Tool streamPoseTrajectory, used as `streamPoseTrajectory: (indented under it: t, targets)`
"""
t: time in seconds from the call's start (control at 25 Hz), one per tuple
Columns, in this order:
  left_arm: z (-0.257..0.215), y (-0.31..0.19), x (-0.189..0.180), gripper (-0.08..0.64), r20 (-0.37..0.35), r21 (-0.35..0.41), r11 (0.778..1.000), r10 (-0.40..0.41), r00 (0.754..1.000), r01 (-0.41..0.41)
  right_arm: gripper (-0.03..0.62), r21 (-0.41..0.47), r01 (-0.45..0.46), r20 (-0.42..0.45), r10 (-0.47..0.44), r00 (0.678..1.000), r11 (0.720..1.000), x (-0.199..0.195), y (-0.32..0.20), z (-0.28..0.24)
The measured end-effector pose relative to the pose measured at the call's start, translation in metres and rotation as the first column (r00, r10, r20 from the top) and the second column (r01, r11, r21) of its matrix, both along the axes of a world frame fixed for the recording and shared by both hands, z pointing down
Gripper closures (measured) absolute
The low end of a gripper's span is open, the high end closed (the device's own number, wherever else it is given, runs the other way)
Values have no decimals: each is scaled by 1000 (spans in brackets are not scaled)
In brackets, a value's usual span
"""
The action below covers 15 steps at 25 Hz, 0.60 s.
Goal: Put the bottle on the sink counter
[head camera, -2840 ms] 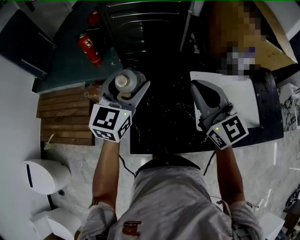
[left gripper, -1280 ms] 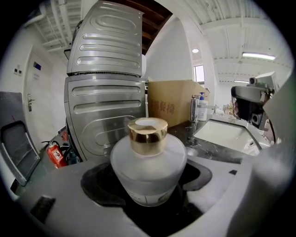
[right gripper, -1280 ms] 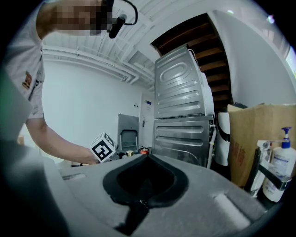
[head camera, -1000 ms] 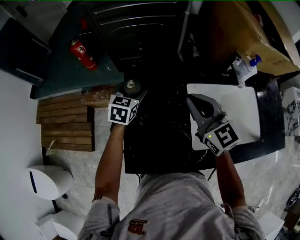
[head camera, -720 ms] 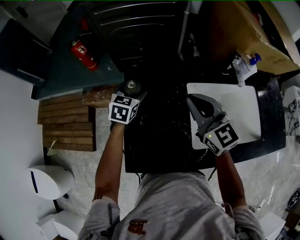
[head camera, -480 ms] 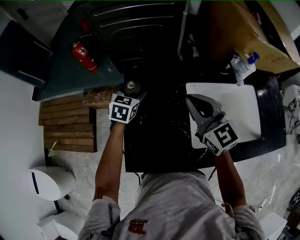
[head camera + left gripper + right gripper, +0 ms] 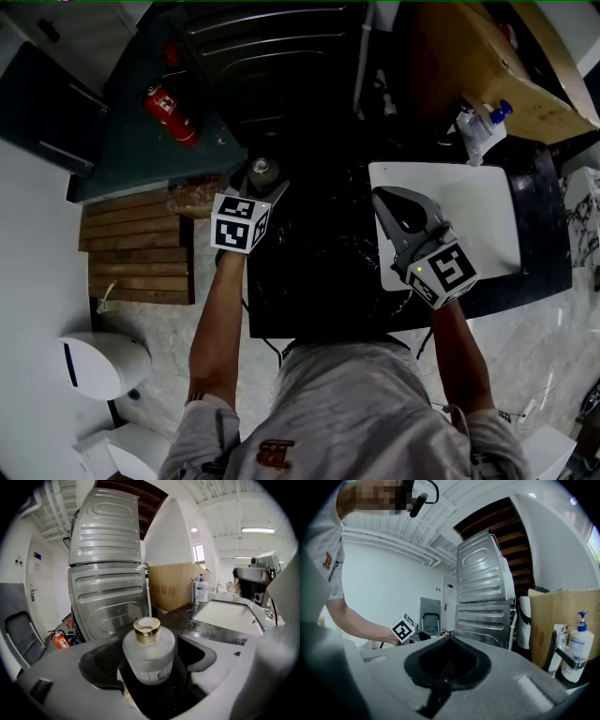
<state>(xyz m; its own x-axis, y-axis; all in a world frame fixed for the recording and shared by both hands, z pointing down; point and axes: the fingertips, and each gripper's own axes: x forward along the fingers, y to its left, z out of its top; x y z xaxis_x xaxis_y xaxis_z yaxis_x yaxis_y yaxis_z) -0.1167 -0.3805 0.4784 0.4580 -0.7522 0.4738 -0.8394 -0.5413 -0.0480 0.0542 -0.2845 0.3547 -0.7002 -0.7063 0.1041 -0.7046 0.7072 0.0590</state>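
Black glossy counter lies directly below me, running out toward 12 o'clock.

Right gripper at 1 o'clock, held above the near left edge of the white rectangular sink basin. Its jaws are pressed together with nothing between them.

Left gripper at 11 o'clock, at the counter's far left corner. Jaws wide and opening. Between them stands the frosted round glass bottle with its gold collar, upright on the black counter top. My left gripper view shows a dark gap between the bottle and the right-hand pad; on the left-hand side I cannot tell whether pad and glass touch. The bottle carries a pale label low on its front, print too small to read.

Off the counter's left edge, at 10 o'clock and lower down, a slatted wooden platform sits on the pale floor.

Further out at 11 o'clock, a red fire extinguisher lies on a dark teal surface.

At 12 o'clock, just behind the bottle, the ribbed grey metal back panel of a large appliance.

At 2 o'clock, beyond the sink's far edge, a clear pump bottle with a blue top stands against a brown cardboard box.
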Motion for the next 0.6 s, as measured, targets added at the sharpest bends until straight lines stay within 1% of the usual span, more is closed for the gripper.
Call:
streamPoseTrajectory:
  t: [0.16,0.28,0.44,0.6]
  targets:
    - [-30,11,-3,195,-24,69,997,-18,1000,19,592,8,15,8,-15,1000,1000,-4,7,-3]
    - [-60,27,0,195,-59,133,991,-19,998,26,592,17,33,17,-33,999,999,-10,12,-8]
    - [-98,57,16,195,-124,201,980,22,992,3,592,34,59,32,-60,998,998,-17,21,-18]
    - [-134,89,35,199,-189,265,964,76,979,-24,592,51,79,57,-82,995,996,-21,30,-29]
